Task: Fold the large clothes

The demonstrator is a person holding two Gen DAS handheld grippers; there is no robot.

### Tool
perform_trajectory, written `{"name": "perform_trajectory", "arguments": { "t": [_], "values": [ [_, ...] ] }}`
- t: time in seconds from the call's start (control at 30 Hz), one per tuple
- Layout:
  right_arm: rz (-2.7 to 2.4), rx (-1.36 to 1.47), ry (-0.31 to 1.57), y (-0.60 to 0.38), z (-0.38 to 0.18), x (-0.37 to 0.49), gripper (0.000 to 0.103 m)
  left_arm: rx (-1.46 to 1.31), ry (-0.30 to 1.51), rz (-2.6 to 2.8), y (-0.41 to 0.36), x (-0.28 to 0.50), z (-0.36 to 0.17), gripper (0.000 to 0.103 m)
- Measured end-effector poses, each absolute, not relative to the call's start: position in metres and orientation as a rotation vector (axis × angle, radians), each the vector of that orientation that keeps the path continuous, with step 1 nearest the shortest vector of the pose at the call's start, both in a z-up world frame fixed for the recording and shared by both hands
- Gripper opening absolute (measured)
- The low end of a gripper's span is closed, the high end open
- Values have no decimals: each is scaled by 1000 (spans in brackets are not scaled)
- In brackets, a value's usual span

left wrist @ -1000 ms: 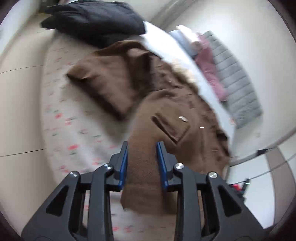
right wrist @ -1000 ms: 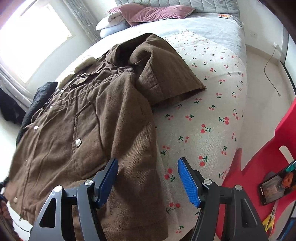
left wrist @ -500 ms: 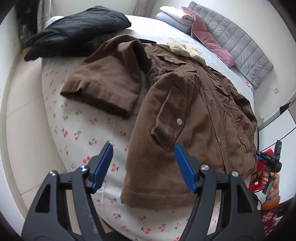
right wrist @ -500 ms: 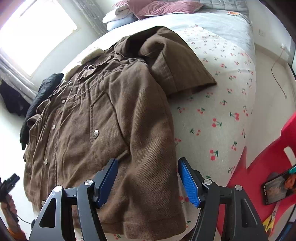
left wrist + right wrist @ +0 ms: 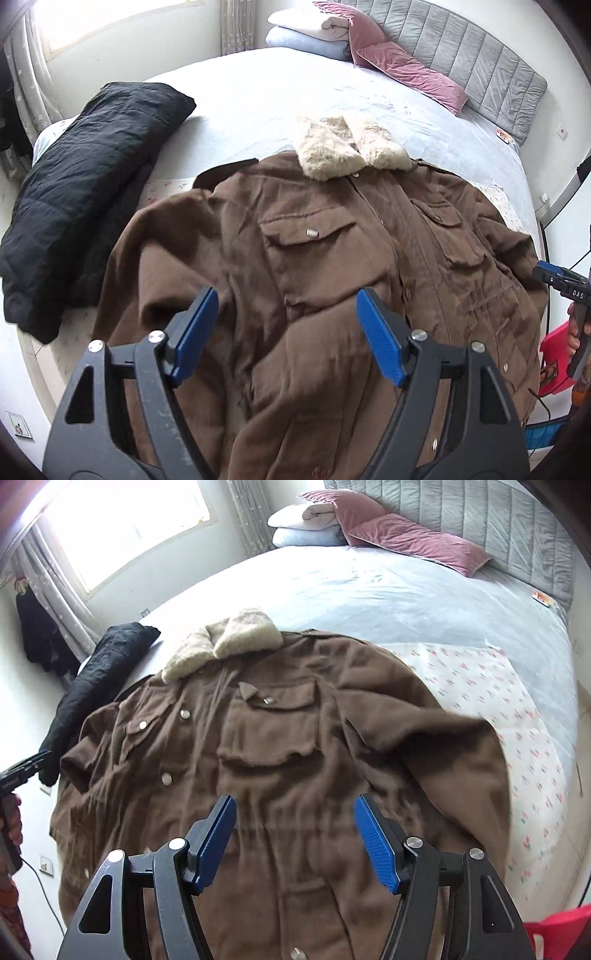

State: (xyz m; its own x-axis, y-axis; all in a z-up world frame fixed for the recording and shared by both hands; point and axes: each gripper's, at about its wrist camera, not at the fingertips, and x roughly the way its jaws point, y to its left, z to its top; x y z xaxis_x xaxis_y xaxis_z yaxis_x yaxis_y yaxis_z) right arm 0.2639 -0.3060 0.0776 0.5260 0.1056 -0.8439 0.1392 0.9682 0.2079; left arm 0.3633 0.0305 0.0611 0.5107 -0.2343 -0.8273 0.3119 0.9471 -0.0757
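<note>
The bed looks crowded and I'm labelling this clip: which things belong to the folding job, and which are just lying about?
Job:
brown jacket, spread front-up
left claw, open above it
right claw, open above it

Lying about:
black coat
pink pillows
folded blankets
red chair

matt brown cloth jacket (image 5: 332, 266) with a fluffy cream fleece collar (image 5: 347, 147); black puffy quilted coat (image 5: 85, 177), faintly shiny; velvety pink pillow (image 5: 413, 541); ribbed blue pads (image 5: 376, 843) on matt black plastic tongs.
</note>
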Motion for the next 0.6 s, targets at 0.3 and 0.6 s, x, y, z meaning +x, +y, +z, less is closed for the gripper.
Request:
{"name": "perform_trajectory", "arguments": {
  "t": [0.3, 0.6],
  "values": [
    [81, 368, 1034, -245, 20, 466, 68, 245, 1003, -230, 40, 526, 4, 78],
    [-83, 637, 1069, -244, -67, 564, 38, 109, 1220, -312, 89, 548, -71, 60]
  ]
}}
